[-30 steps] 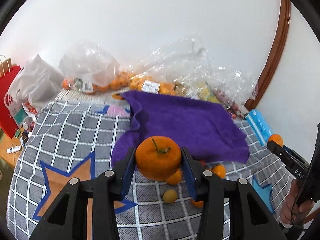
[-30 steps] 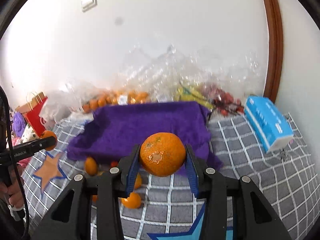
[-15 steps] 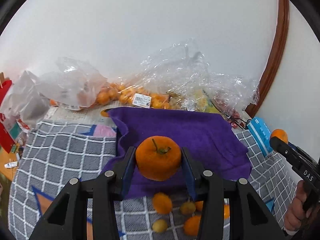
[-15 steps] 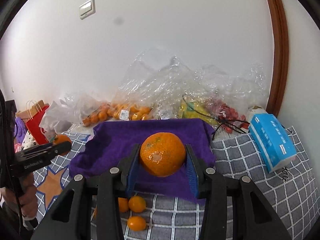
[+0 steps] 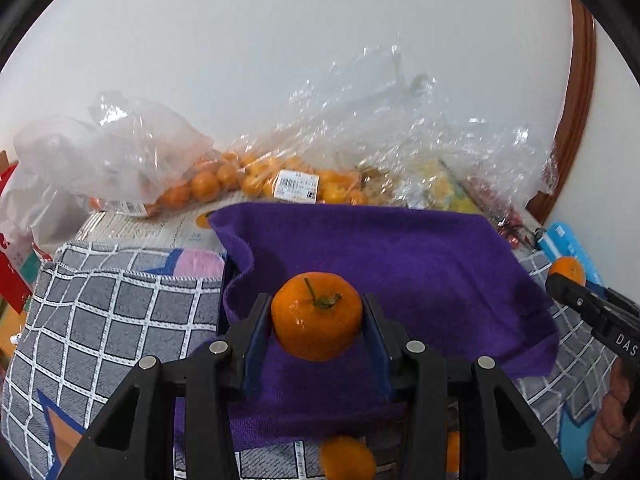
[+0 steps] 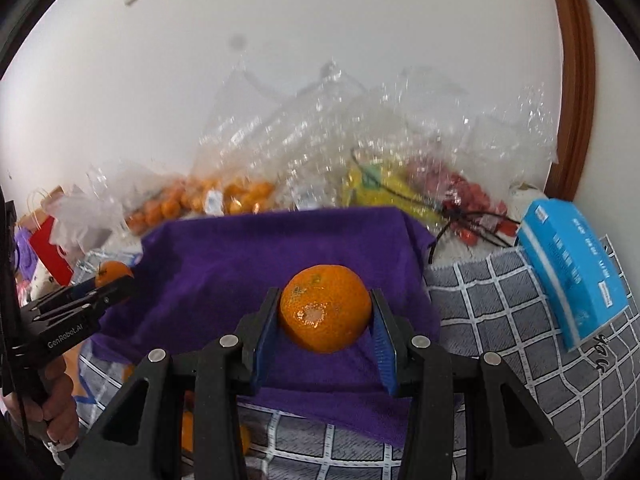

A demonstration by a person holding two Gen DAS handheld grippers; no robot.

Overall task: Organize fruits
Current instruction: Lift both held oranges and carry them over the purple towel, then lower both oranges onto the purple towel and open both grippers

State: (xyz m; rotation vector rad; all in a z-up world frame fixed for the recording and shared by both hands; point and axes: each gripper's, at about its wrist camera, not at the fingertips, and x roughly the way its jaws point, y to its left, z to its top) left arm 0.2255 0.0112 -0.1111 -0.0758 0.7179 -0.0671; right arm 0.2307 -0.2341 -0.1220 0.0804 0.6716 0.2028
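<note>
Looked out over a grey checked cloth with white grid lines [image 5: 120, 320] spread across the table. Showed a rumpled purple fleece towel [image 5: 400, 272] lying on top of that cloth. Behind the towel, heaped against the white wall: crinkled clear plastic bags of small oranges [image 5: 256, 180] (one with a white printed label). At the cloth's right edge, a light blue rectangular tissue pack [image 6: 576, 272]. Left gripper [image 5: 318, 322] clenched on a round orange mandarin with a green stem [image 5: 316, 316], blue-padded jaws pressed to both its sides, fruit held above the towel's near part. Right gripper [image 6: 325, 316] likewise clamped on a second round orange mandarin with a pale scar [image 6: 325, 308], also over the purple towel. Down by the towel's near hem, on the cloth, a few loose small orange fruits [image 5: 346, 456], partly hidden behind the gripper bodies.
</note>
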